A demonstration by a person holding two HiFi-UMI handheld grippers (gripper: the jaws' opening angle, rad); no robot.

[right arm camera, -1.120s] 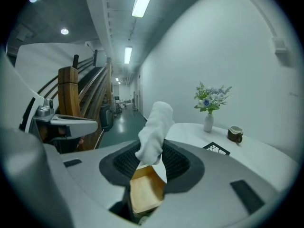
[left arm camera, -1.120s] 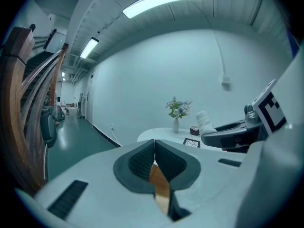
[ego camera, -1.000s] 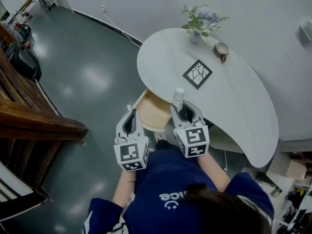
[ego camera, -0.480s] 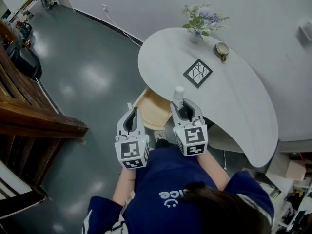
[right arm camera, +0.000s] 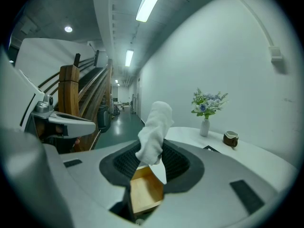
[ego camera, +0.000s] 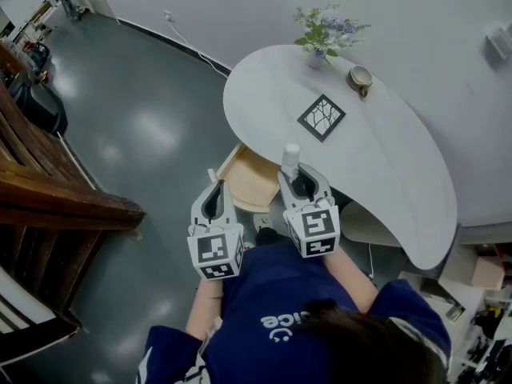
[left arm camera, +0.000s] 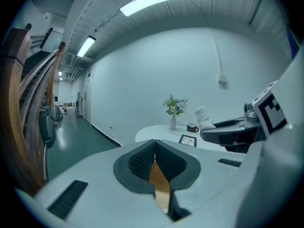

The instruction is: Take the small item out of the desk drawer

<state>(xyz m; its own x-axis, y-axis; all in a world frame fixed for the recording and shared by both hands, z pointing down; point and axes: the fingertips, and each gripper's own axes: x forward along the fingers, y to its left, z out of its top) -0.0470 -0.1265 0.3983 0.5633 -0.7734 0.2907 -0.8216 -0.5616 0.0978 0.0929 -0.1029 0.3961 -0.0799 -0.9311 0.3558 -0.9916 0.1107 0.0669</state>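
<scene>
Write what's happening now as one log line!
right tool: gripping white cloth | left tool: shut, empty | drawer: open

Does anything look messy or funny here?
Only the wooden drawer under the white desk: it hangs open. The right gripper pinches a white rolled cloth by it. Nothing looks spilled or broken.

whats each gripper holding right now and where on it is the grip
The right gripper is shut on a small white rolled cloth, gripping its lower end; the rest stands up above the jaws. The left gripper is shut and empty.
</scene>
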